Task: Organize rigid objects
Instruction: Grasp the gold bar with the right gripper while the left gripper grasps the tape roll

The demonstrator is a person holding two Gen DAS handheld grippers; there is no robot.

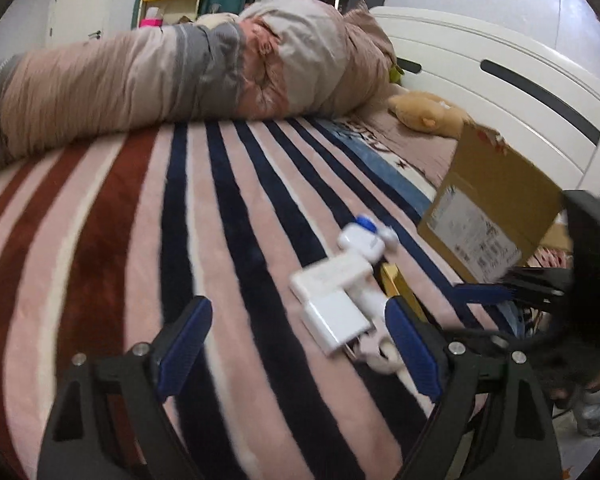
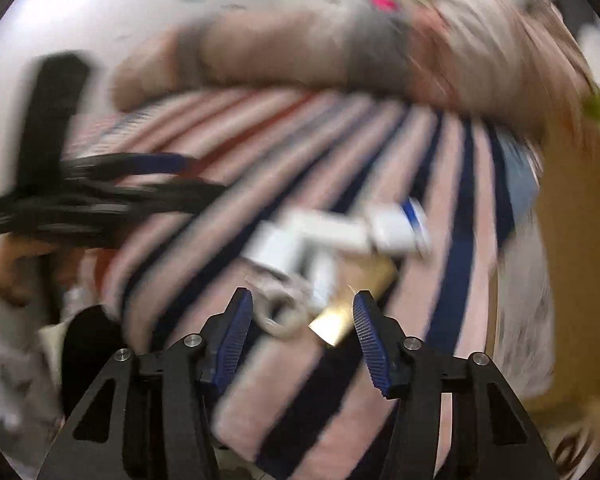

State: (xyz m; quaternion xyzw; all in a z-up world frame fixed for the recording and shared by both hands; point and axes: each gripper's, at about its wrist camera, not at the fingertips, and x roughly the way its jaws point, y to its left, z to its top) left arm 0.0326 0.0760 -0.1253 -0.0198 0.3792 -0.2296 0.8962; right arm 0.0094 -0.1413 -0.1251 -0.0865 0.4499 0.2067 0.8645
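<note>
You look to be near the start: nothing is gripped, and the small items lie loose on the bed's striped blanket (image 1: 228,208), lower right of centre in the left wrist view. The cardboard box (image 1: 496,204) stands just beyond them at the right edge; whether anything is in it you cannot tell.

Your left claw (image 1: 298,344) is spread wide and empty, its right pad just beside the pile. Your right claw (image 2: 303,334) is also open and empty, pointed at the same pile, though that view is heavily smeared.

By my count: one white bottle with a blue cap (image 1: 366,236), one flat white box (image 1: 332,274), one white charger block (image 1: 336,322), one gold piece (image 1: 396,284), one white ring-like bit (image 1: 386,360), and one cardboard box. Blur may hide more.
</note>
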